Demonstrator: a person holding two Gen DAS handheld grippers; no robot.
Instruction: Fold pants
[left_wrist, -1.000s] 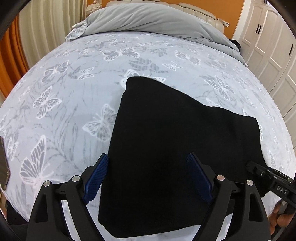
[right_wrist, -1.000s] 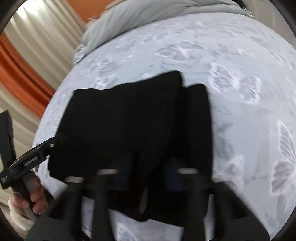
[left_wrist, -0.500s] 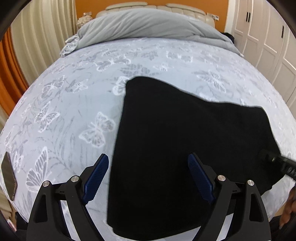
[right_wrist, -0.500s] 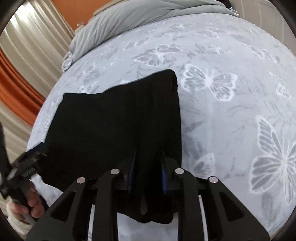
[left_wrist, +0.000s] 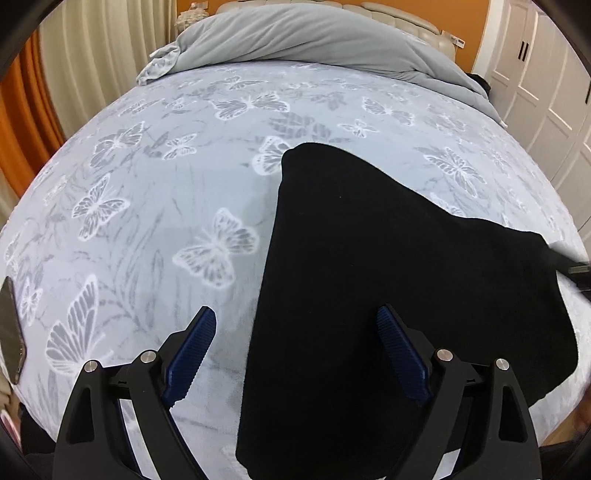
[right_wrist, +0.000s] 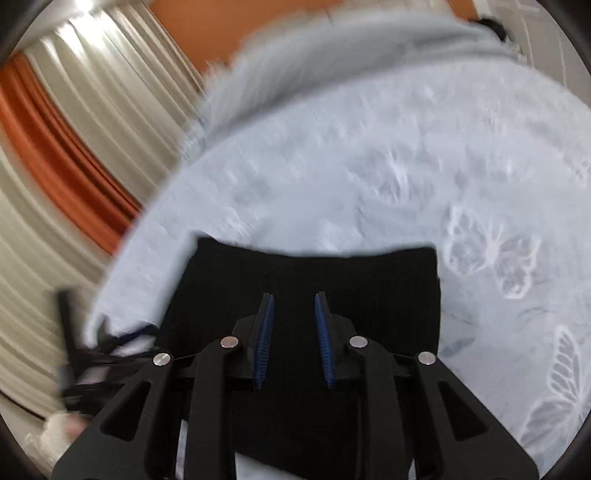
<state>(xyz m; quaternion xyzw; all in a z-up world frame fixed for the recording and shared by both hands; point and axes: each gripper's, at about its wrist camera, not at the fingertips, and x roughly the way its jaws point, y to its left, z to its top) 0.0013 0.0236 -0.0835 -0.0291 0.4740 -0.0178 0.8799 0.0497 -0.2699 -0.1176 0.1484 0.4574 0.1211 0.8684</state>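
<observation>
The black pants (left_wrist: 388, 280) lie folded into a compact block on the butterfly-print bedspread (left_wrist: 177, 192). My left gripper (left_wrist: 295, 332) is open and empty, hovering over the pants' near left edge. In the right wrist view the pants (right_wrist: 369, 280) lie under my right gripper (right_wrist: 293, 314), whose blue pads stand a little apart with nothing between them. That view is motion-blurred. A dark piece of the right gripper (left_wrist: 572, 267) shows at the pants' right edge in the left wrist view.
A grey duvet (left_wrist: 314, 37) is bunched at the head of the bed. Cream and orange curtains (right_wrist: 74, 147) hang on the left. White wardrobe doors (left_wrist: 546, 74) stand on the right. A dark flat object (left_wrist: 11, 332) lies at the bed's left edge.
My right gripper let go of the pants edge it held, opened slightly and swung round over the folded block. The left gripper stayed open and shifted slightly left.
</observation>
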